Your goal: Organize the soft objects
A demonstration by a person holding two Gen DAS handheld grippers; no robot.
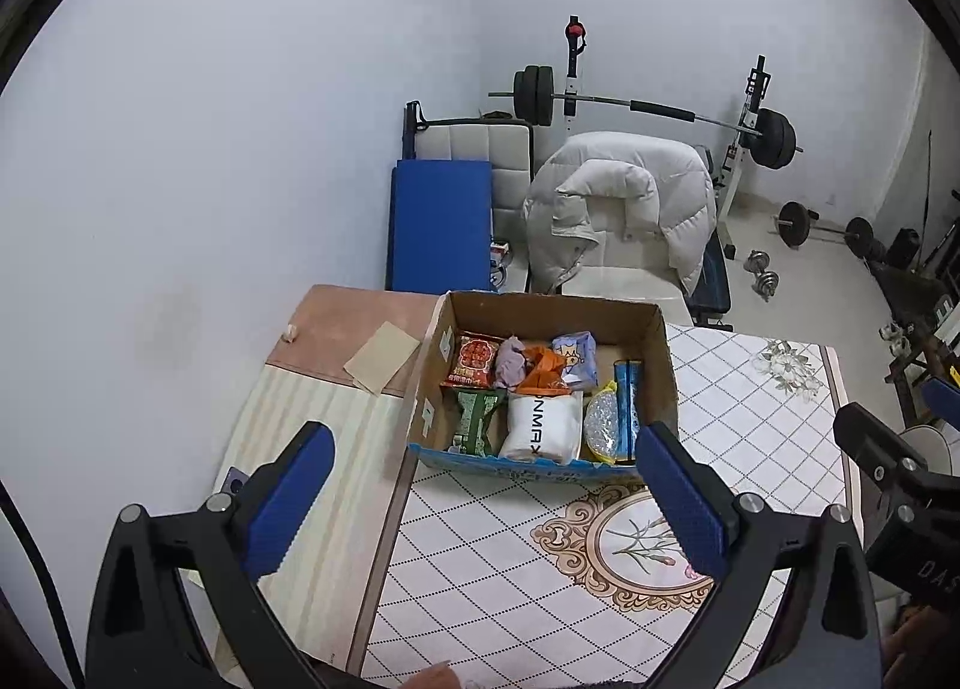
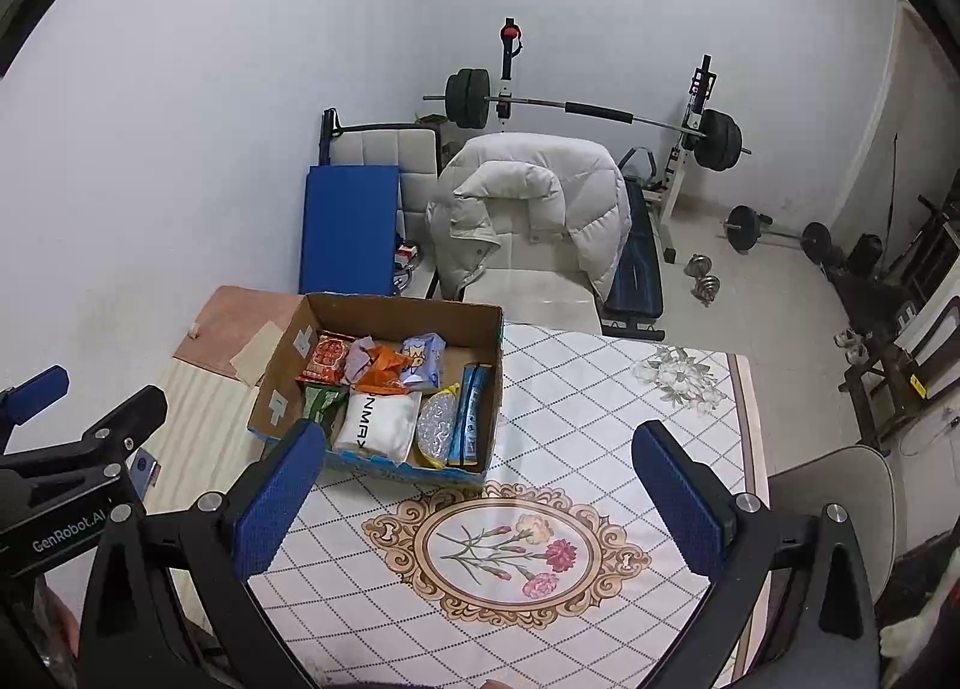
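Jaws of both grippers spread, empty; floral medallion (image 2: pixel 507 548) whole only from right wrist.

"GenRobot.AI" marks the left tool (image 2: pixel 36 407); white pouch (image 1: pixel 543 425) reads "ENMAX".

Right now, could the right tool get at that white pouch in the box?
Probably yes: the right tool is open and empty, the cardboard box has no lid, and the white pouch lies uncovered near its front wall.

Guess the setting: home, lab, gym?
Likely a spare room at home used as a gym: barbell on a rack, dumbbells on the floor, a floral tablecloth under the cardboard box.
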